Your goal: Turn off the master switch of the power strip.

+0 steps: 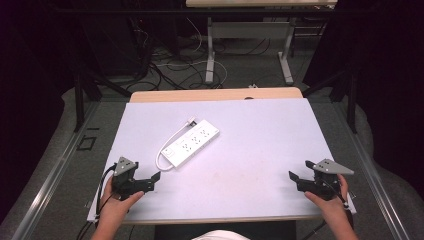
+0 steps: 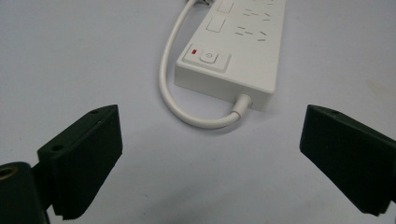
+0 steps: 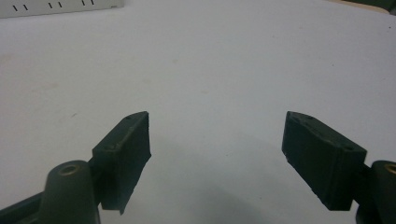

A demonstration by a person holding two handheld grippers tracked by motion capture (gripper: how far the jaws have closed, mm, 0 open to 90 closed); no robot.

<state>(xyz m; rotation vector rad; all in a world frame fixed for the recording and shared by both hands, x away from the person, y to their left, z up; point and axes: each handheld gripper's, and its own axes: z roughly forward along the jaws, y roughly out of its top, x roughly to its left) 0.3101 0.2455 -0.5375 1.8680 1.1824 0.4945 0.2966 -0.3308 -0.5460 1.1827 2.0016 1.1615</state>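
A white power strip (image 1: pixel 192 142) lies slantwise on the white table top, left of the middle. Its short white cable (image 1: pixel 166 147) loops along its left side. In the left gripper view the switch end of the power strip (image 2: pixel 233 51) sits just ahead, with a red lamp beside the button and the cable (image 2: pixel 173 88) curling out of the end. My left gripper (image 1: pixel 156 179) rests near the front left corner, open and empty, pointing at the strip. At the front right my right gripper (image 1: pixel 293 176) is open too, with bare table between its jaws (image 3: pixel 217 149).
The table top (image 1: pixel 260 135) is a white sheet over a wooden desk. Beyond its far edge are the legs of another desk (image 1: pixel 210 55) and tangled cables (image 1: pixel 165 65) on the floor. A metal rail (image 1: pixel 50 175) runs along the left side.
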